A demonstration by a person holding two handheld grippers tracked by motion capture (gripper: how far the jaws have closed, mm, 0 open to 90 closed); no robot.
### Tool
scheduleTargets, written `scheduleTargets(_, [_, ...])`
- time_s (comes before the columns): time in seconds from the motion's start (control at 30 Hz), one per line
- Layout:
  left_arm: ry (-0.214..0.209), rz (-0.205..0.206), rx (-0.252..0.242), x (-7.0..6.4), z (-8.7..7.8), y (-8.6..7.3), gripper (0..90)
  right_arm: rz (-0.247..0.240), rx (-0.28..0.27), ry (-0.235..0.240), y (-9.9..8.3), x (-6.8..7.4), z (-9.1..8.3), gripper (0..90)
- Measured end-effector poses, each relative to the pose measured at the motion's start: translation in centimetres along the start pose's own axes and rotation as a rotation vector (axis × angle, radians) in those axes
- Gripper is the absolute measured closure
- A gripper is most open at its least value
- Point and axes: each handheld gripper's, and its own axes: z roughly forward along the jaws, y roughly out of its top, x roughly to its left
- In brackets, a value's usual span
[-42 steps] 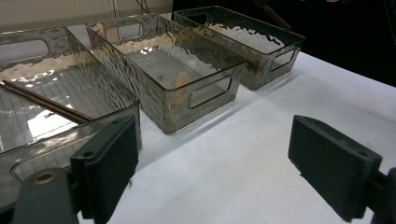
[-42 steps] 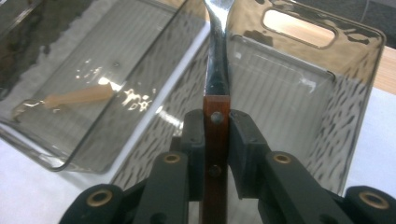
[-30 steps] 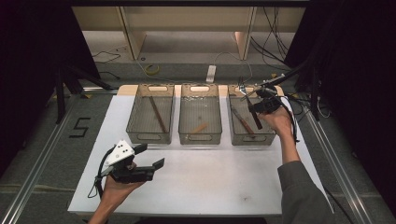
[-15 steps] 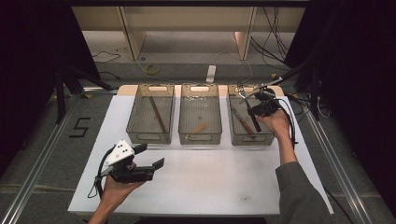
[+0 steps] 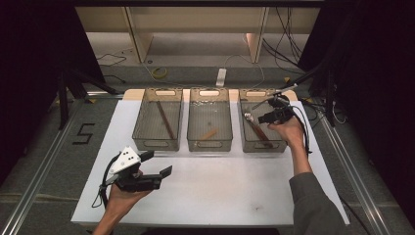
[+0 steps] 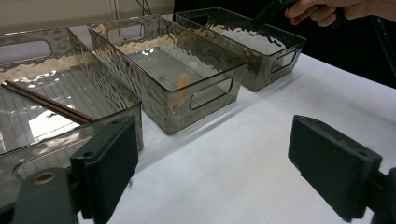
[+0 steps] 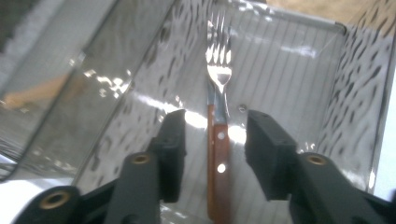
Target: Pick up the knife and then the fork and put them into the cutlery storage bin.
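Our right gripper (image 7: 214,142) hangs in the right bin (image 7: 355,93), jaws parted astride the wood-handled fork (image 7: 218,116). Fork's long axis runs straight ahead between them. Our left gripper (image 5: 147,169) idles open, well apart.

Three clear bins stand in a row on one white worktop (image 5: 220,191): the left bin (image 5: 157,142), the middle bin (image 5: 209,144), the right bin (image 5: 264,146). One fork (image 7: 218,140), one pair of chopsticks (image 5: 165,120), one orange piece (image 5: 209,133). Two grippers: left gripper (image 5: 157,164), right gripper (image 5: 262,117).

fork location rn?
The fork lies in the rightmost bin in the high view, under the right tongs, whose open jaws straddle its wooden handle.
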Motion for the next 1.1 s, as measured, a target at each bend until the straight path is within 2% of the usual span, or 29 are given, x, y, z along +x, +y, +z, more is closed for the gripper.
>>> scheduleTargets(0.1, [0.000,0.000,0.000,0.0,0.0,0.0,15.9,-0.015,-0.022,0.001,0.1,0.2,-0.6,55.1])
scheduleTargets(0.4, [0.000,-0.003,0.000,0.0,0.0,0.0,15.9,-0.048,-0.079,0.057,-0.8,1.5,-1.9,40.6])
scheduleTargets(0.57, [-0.001,-0.006,0.002,0.0,0.0,0.0,15.9,-0.077,-0.118,0.063,-2.0,2.8,-3.2,37.5])
scheduleTargets(0.7, [-0.004,-0.010,0.005,0.0,0.1,0.0,15.8,-0.101,-0.175,0.092,-3.4,3.9,-4.5,35.8])
scheduleTargets(0.93, [-0.005,-0.013,0.003,0.0,0.1,0.0,15.8,-0.119,-0.227,0.111,-4.9,5.3,-5.0,34.2])
scheduleTargets(1.03, [-0.006,-0.013,0.002,0.1,0.1,-0.1,15.9,-0.143,-0.277,0.137,-5.8,6.0,-5.3,33.0])
scheduleTargets(1.1, [-0.007,-0.014,0.003,0.0,0.1,-0.1,15.9,-0.151,-0.285,0.150,-6.1,6.3,-5.4,33.0])
